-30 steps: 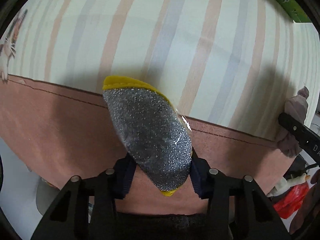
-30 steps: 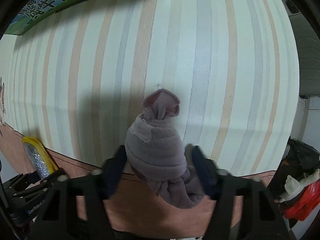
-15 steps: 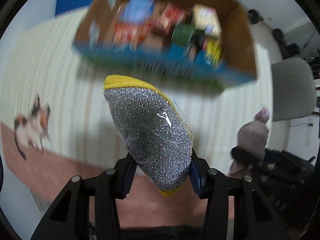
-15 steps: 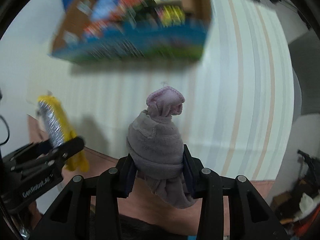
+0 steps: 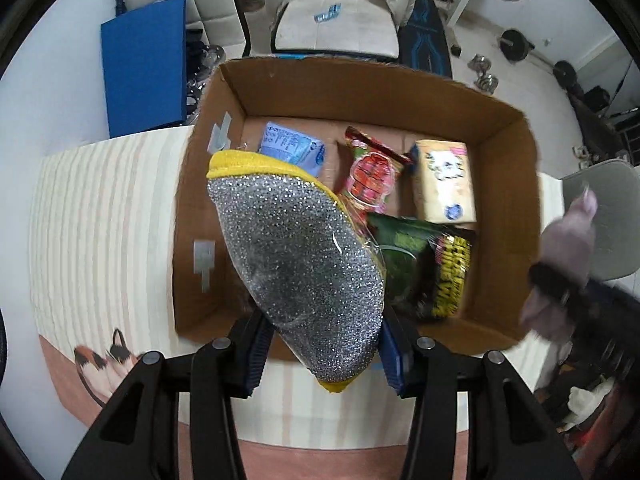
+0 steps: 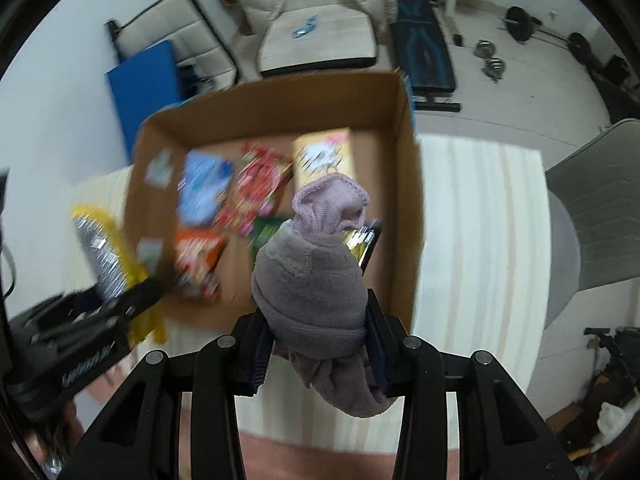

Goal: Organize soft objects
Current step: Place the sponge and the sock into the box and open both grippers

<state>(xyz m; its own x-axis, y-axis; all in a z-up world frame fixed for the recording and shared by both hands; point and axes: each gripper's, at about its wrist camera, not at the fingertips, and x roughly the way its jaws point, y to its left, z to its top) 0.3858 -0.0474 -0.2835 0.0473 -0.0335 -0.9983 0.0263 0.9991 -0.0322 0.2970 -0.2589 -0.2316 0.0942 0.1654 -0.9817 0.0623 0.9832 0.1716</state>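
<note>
Now both grippers have swung up over the box [image 5: 508, 216]. Left jaws clamp the sponge [image 5: 296, 256], right jaws clamp the sock [image 6: 316, 292]; we judge both ready for release.

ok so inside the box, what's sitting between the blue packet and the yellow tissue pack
A red snack bag lies between the blue packet and the yellow tissue pack, on the floor of the cardboard box. The left wrist view shows this sharply; the right wrist view is blurred.
</note>
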